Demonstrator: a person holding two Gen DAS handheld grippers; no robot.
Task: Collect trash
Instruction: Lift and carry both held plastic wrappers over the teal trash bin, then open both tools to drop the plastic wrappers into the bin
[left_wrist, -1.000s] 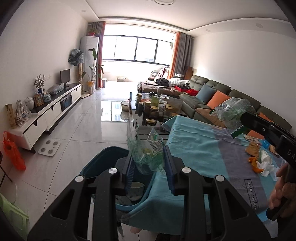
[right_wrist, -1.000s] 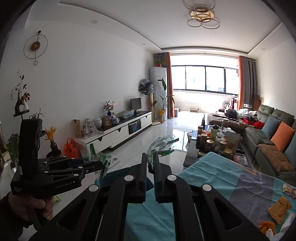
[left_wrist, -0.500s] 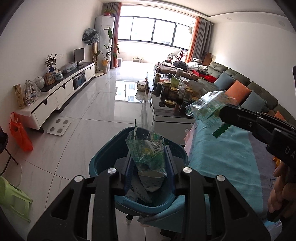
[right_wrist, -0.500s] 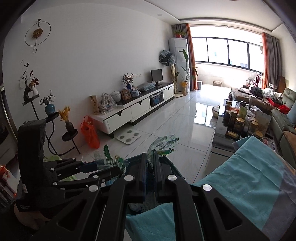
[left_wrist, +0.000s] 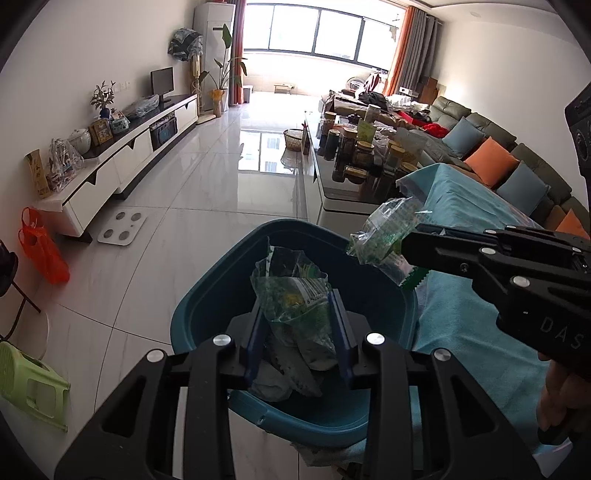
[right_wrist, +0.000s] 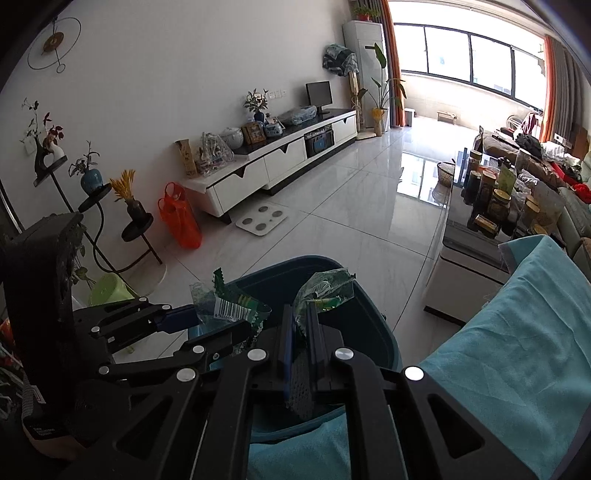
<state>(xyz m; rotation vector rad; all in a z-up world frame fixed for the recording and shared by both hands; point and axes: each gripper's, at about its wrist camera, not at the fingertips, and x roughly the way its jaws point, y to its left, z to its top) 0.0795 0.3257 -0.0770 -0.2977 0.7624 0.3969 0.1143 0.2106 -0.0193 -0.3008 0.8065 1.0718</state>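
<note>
A dark teal waste bin (left_wrist: 207, 306) stands on the pale tiled floor (left_wrist: 207, 192) against the edge of a table draped in a turquoise cloth (left_wrist: 465, 325). Inside it lie crumpled wrappers and white paper (left_wrist: 284, 376). The left gripper (left_wrist: 295, 325) hangs over the bin's mouth, its blue-padded jaws part-way apart and pinching a clear green-printed snack wrapper (left_wrist: 291, 291) with a barcode. The right gripper (right_wrist: 301, 325) has its jaws pressed nearly together on a second clear green wrapper (right_wrist: 325, 288), held over the bin's rim beside the table.

The room is a long living room: a white TV cabinet (right_wrist: 273, 162) along the wall, a bathroom scale (right_wrist: 260, 221) and an orange bag (right_wrist: 181, 218) on the floor, and a low coffee table (left_wrist: 343, 184) crowded with jars.

Only the left wrist view shows the bin's contents and the sofa (left_wrist: 491, 147) with orange and blue cushions. Only the right wrist view shows the wall clock (right_wrist: 55, 40) and the black plant stand (right_wrist: 99, 206) by the wall.
</note>
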